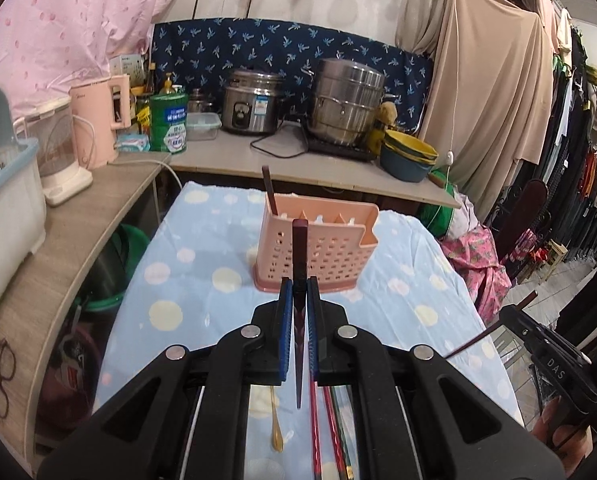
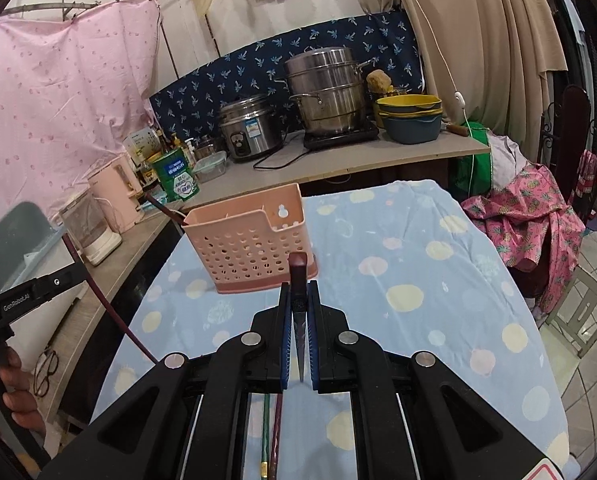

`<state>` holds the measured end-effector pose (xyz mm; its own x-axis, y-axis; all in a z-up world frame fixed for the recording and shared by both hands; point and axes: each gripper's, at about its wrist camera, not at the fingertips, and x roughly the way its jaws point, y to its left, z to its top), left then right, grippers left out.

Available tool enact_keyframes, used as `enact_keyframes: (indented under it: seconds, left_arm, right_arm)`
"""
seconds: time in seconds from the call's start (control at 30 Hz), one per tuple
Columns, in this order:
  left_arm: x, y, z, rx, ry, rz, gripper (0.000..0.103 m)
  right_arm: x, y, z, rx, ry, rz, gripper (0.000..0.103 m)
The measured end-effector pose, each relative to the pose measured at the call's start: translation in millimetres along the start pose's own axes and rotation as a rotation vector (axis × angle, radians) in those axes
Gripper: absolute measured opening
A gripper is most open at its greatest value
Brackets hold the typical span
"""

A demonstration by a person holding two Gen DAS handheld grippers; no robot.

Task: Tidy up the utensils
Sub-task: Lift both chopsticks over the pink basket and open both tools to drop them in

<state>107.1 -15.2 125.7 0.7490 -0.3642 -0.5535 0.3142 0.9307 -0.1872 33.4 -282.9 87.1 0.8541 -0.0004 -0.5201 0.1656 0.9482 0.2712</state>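
Observation:
A pink perforated utensil holder (image 1: 316, 246) stands upright on the blue spotted tablecloth (image 1: 202, 280); it also shows in the right wrist view (image 2: 250, 240). One dark chopstick (image 1: 269, 190) stands in its left compartment. My left gripper (image 1: 299, 286) is shut on a dark red chopstick (image 1: 299, 248), held just in front of the holder. My right gripper (image 2: 298, 290) is shut on another dark chopstick (image 2: 298, 276), to the right of the holder. Under the left gripper lie red and green chopsticks (image 1: 318, 432) and a gold spoon (image 1: 276, 428).
A counter (image 1: 258, 158) behind the table holds a rice cooker (image 1: 252, 102), a steel steamer pot (image 1: 348, 100), stacked bowls (image 1: 408, 156), a green tin (image 1: 169, 122) and a pink kettle (image 1: 102, 120). Clothes hang at the right. Glasses (image 1: 0, 376) lie on the left shelf.

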Motion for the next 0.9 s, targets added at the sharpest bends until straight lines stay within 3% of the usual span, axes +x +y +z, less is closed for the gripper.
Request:
enact_keyframes:
  seconds: [0.47,0.73,0.9]
  left_arm:
    - [-3,-18,87,0.008,-0.184,-0.024,0.007]
    - [12,-22,140,0.016,-0.286,0.018,0.007]
    - [35,-14,159,0.011,-0.311,0.046,0.007]
  right_arm:
    - [8,7,78,0.036,-0.160,0.060,0.007]
    - [31,24,134,0.056,-0.270,0.095,0.007]
    - [56,32,160,0.093,-0.290,0.137,0.007]
